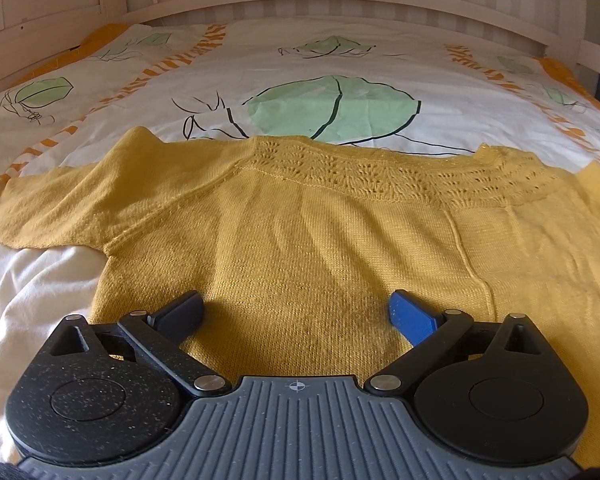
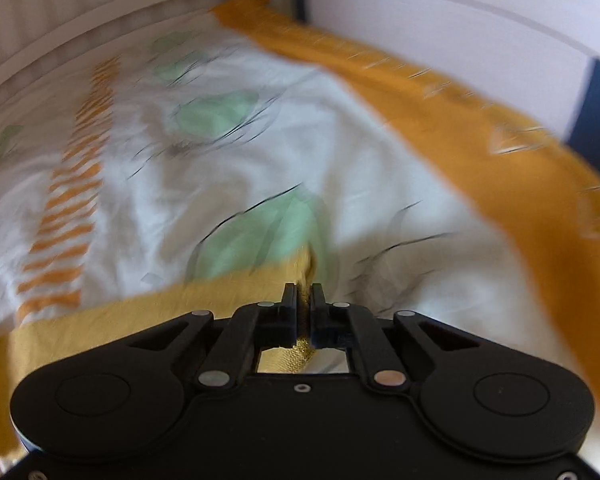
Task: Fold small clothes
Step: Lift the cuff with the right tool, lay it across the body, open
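In the left wrist view, a yellow knitted sweater [image 1: 300, 232] is lying spread flat on a bed cover [image 1: 300, 76] printed with green leaves and orange stripes, its neckline pointing away and one sleeve stretching off to the left. The left gripper [image 1: 296, 312] is hovering over the lower body of the garment with its jaws standing wide, gripping nothing; whether the fingers are touching the knit is unclear. In the right wrist view, which is blurring heavily, the right gripper [image 2: 305, 300] is pinching a thin edge of the same yellow knit between nearly closed jaws, with a band of the fabric trailing off to its left across the cover. To do this fold well, the right side should probably be carrying its edge low and steadily over the body so the knit is landing smooth, while the left is pressing or anchoring the middle, since a loose knit is likely stretching or bunching if pulled hard.
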### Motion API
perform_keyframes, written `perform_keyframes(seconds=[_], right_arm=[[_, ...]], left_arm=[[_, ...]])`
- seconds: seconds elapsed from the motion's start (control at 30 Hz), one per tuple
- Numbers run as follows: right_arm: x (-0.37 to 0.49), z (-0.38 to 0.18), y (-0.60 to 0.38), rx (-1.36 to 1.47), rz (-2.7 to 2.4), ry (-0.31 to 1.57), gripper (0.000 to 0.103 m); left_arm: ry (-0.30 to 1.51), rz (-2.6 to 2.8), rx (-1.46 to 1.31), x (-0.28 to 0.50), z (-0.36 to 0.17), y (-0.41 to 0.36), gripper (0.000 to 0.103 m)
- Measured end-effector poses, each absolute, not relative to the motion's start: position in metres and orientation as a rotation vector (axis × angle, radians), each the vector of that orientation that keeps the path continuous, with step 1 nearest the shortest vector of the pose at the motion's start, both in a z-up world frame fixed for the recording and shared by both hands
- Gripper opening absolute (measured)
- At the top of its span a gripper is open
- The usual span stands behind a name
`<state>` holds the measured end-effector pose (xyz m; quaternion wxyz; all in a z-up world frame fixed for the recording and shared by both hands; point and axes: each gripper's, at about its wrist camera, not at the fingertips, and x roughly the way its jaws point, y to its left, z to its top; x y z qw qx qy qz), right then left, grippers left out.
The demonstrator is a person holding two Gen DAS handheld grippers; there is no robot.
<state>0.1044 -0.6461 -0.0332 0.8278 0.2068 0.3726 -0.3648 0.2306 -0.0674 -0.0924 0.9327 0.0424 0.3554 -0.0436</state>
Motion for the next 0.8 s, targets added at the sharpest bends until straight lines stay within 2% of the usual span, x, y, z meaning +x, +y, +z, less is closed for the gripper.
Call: perform_keyframes(seconds=[0.27, 0.57, 0.67, 0.7, 0.8], right_arm=[[0.097, 0.018, -0.638, 0.407, -0.843, 0.730, 0.011], [0.163, 0.098, -0.525, 0.438, -0.494, 0.587, 0.011], [0.190, 0.111, -0.468, 0.447, -0.341, 0.562, 0.011], [0.198, 0.112, -0.449, 0.452, -0.290, 0.556, 0.011], [0.226, 0.107, -0.388, 0.454, -0.145, 0.554, 0.011]], left_arm=[[0.730, -0.088, 0.089, 0.231, -0.093, -0.068, 0.102], [0.792, -0.126, 0.073, 0.240, -0.086, -0.061, 0.101], [0.850, -0.182, 0.075, 0.243, -0.076, -0.052, 0.096], [0.856, -0.186, 0.072, 0.241, -0.074, -0.048, 0.088], [0.856, -0.185, 0.038, 0.235, -0.063, -0.028, 0.087]])
